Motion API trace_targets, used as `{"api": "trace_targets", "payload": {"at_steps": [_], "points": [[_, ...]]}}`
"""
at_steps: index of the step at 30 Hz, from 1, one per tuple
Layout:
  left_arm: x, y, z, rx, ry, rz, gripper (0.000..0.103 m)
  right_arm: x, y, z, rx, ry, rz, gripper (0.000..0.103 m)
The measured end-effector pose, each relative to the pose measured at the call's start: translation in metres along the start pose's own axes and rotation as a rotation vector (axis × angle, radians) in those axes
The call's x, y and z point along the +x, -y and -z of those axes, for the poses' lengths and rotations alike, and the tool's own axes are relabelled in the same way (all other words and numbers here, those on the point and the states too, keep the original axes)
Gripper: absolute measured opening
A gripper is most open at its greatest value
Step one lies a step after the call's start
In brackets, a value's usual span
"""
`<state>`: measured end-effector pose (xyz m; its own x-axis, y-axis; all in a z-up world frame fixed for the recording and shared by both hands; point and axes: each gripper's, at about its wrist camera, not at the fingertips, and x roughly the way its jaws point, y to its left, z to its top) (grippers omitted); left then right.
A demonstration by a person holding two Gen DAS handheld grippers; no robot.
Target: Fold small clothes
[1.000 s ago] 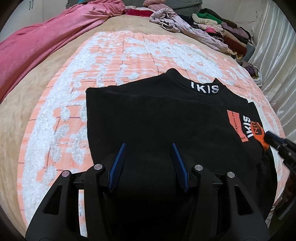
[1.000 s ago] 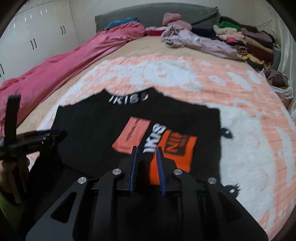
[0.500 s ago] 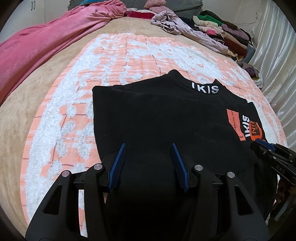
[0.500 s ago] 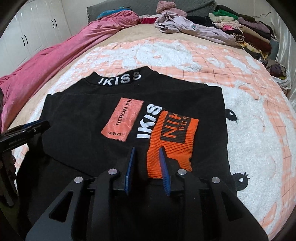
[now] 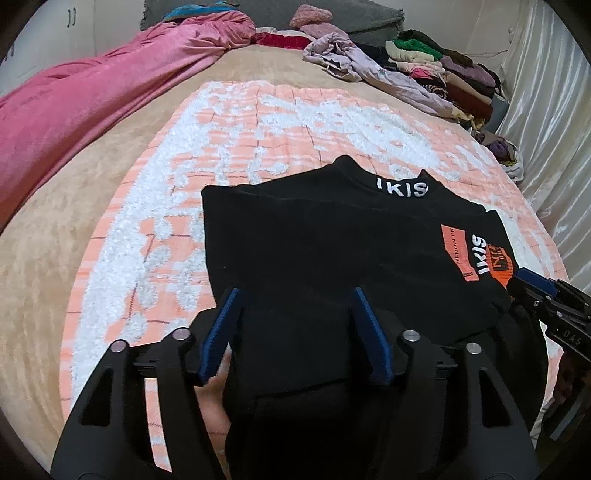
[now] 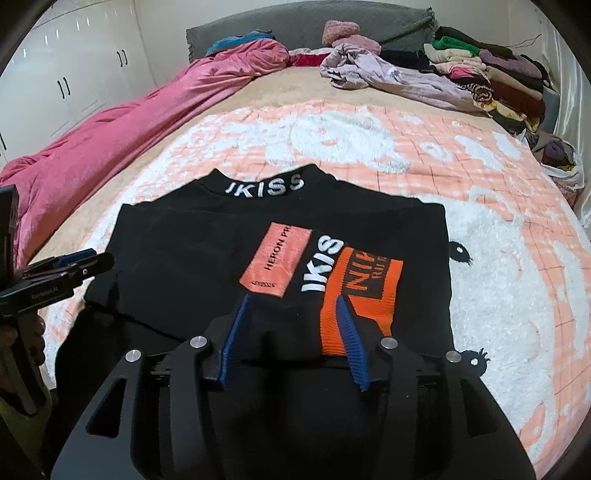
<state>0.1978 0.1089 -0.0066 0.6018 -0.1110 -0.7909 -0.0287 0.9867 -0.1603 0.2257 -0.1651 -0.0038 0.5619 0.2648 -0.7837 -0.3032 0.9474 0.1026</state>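
Note:
A black top (image 5: 325,236) with white "IKISS" on the collar and orange patches lies flat on the orange-and-white blanket; it also shows in the right wrist view (image 6: 207,258). Its sides look folded in. My left gripper (image 5: 295,291) is open over the garment's lower left part, with nothing between its fingers. My right gripper (image 6: 293,299) is open over the lower hem, just below the orange patch (image 6: 362,291). The right gripper shows at the right edge of the left wrist view (image 5: 532,280). The left gripper shows at the left edge of the right wrist view (image 6: 79,258).
An orange-and-white blanket (image 5: 236,155) covers the beige bed (image 5: 48,258). A pink duvet (image 6: 110,136) lies along the left. A lilac garment (image 6: 399,77) and stacked folded clothes (image 6: 495,70) sit at the far right, by the grey headboard (image 6: 295,22). A curtain (image 5: 554,110) hangs at the right.
My right gripper's jaws have opened wide from nearly shut and it has drawn back toward the hem. The left gripper stays open and has shifted slightly right over the garment.

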Motion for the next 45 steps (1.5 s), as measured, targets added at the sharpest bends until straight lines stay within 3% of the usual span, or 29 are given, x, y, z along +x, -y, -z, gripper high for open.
{"api": "trace_targets", "payload": {"at_steps": [2, 9, 15, 30, 45], "points": [[-0.004, 0.001, 0.000, 0.000, 0.010, -0.003, 0.061, -0.005, -0.001, -0.001, 0.002, 0.013, -0.002, 0.057], [-0.028, 0.000, 0.002, -0.011, 0.060, -0.005, 0.078, -0.024, -0.006, -0.002, 0.005, 0.056, -0.004, 0.068], [-0.050, 0.003, 0.007, -0.006, 0.097, -0.013, 0.086, -0.044, -0.007, 0.002, 0.017, 0.095, 0.002, 0.076], [-0.083, 0.007, 0.032, -0.013, 0.137, -0.019, 0.093, -0.080, 0.000, 0.031, 0.022, 0.124, 0.029, 0.077], [-0.106, 0.004, 0.076, -0.024, 0.141, -0.036, 0.093, -0.110, 0.015, 0.077, 0.033, 0.115, 0.070, 0.078]]}}
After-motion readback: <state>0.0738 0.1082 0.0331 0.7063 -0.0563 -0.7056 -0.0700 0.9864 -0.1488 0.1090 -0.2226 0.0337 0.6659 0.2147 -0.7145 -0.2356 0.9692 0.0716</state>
